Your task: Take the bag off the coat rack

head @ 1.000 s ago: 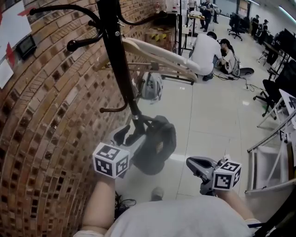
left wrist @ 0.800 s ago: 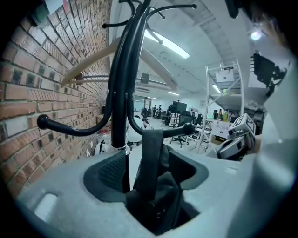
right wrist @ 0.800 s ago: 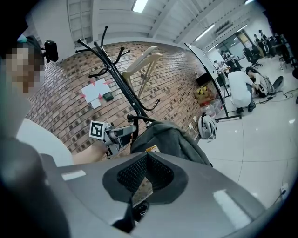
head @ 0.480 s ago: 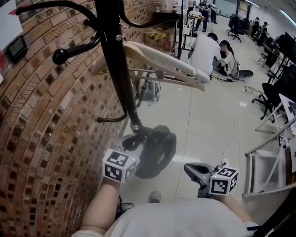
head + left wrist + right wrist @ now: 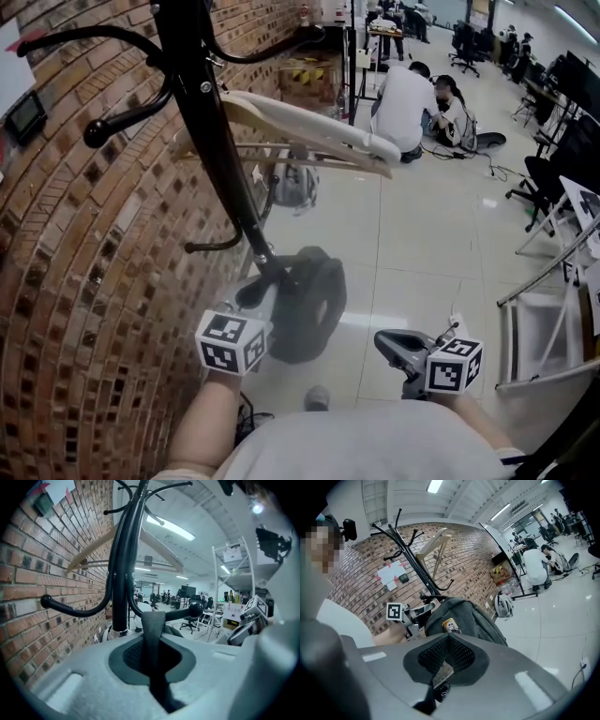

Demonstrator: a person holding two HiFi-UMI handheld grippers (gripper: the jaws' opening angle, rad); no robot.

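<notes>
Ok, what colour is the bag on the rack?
Dark grey bag, with a small yellowish patch; clearest in the right gripper view.

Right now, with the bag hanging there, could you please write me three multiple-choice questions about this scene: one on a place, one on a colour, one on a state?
1. Where does the bag hang?
A) on a chair
B) on a hook of the coat rack
C) on the floor

2. What colour is the coat rack?
A) black
B) white
C) red

3. What is between the left gripper's jaws?
A) nothing
B) a helmet
C) the bag's strap

Answers:
1 B, its strap runs up to a rack hook, beside the brick wall.
2 A, pole and hooks are black.
3 C, the jaws are closing on the strap, pads pressing it.
</notes>
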